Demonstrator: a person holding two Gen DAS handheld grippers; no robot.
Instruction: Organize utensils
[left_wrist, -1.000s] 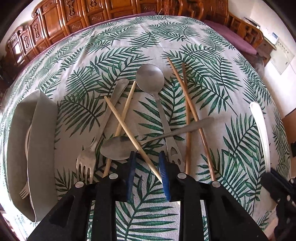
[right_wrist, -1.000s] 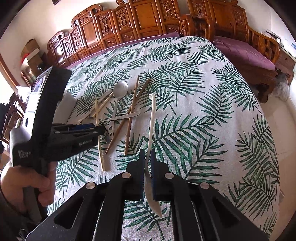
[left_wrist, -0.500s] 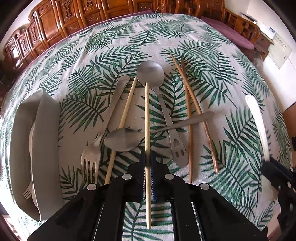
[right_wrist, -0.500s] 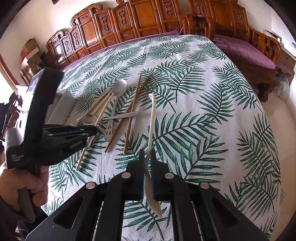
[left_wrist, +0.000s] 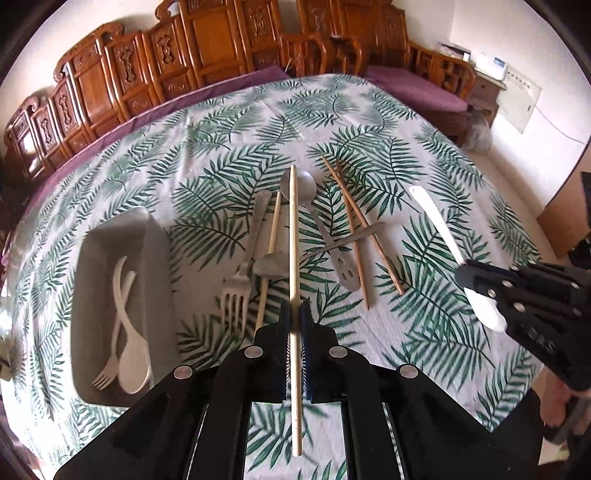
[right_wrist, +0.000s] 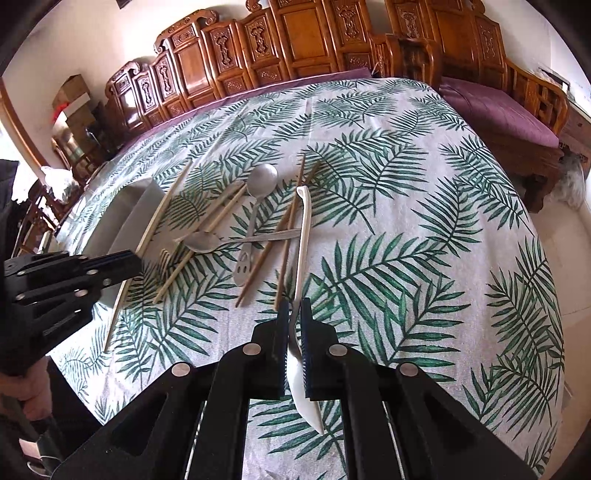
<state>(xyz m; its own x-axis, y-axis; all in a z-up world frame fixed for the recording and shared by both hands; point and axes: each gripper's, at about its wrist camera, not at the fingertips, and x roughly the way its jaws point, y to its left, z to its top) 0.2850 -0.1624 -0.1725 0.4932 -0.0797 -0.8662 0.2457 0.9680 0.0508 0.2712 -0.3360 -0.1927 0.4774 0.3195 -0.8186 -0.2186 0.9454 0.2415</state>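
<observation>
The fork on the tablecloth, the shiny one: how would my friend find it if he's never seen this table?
Start at the gray tray on the left of the leaf-print tablecloth. Just right of it begins a pile of utensils, and the metal fork lies at the pile's near left edge, prongs toward the camera. It is the only pronged thing on the cloth; its neighbours are chopsticks and spoons.

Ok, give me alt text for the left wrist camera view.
The left gripper holds a pale chopstick above a leaf-print tablecloth strewn with metal spoons, a fork and chopsticks. A grey tray at left holds white plastic cutlery; the right gripper grips a white utensil.
</observation>
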